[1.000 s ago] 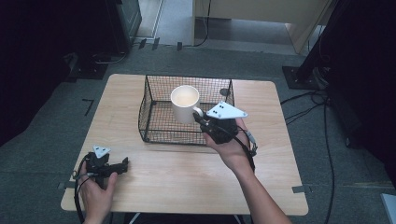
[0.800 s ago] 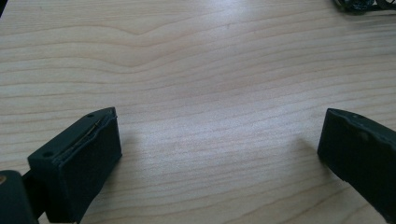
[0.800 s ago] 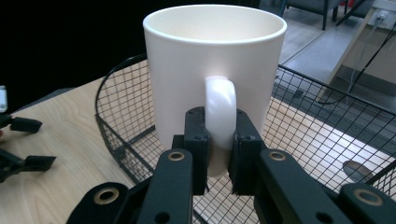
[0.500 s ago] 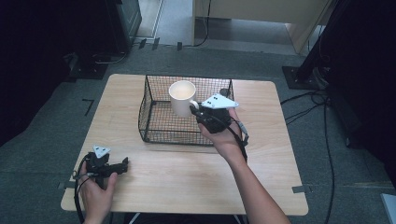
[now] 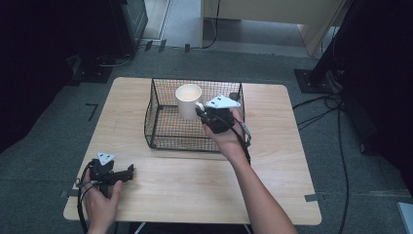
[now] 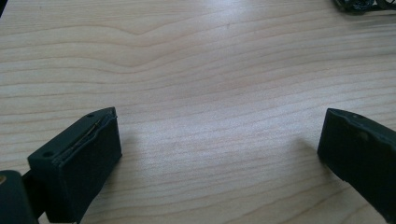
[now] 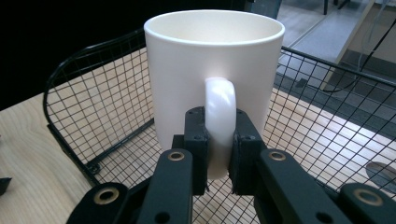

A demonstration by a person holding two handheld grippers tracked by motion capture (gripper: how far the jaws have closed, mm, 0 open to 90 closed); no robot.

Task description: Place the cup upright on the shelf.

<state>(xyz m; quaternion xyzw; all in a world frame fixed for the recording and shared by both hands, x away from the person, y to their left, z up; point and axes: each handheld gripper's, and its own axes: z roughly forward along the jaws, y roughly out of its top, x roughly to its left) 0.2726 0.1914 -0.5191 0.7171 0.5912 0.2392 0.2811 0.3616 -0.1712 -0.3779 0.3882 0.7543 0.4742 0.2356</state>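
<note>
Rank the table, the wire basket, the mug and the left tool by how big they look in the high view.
1. table
2. wire basket
3. mug and left tool: they look much alike, and the tool sits nearer the camera, so I won't rank them.

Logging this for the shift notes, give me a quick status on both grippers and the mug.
Right gripper shut on mug handle, inside wire basket. Left gripper open, over table. Nothing in the way.

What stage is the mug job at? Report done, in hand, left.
Done: the right gripper is shut on the handle of the white mug. In hand: the mug hangs upright inside the wire basket, above its floor. Left: setting it down and letting go. The left gripper rests open on the table.
</note>
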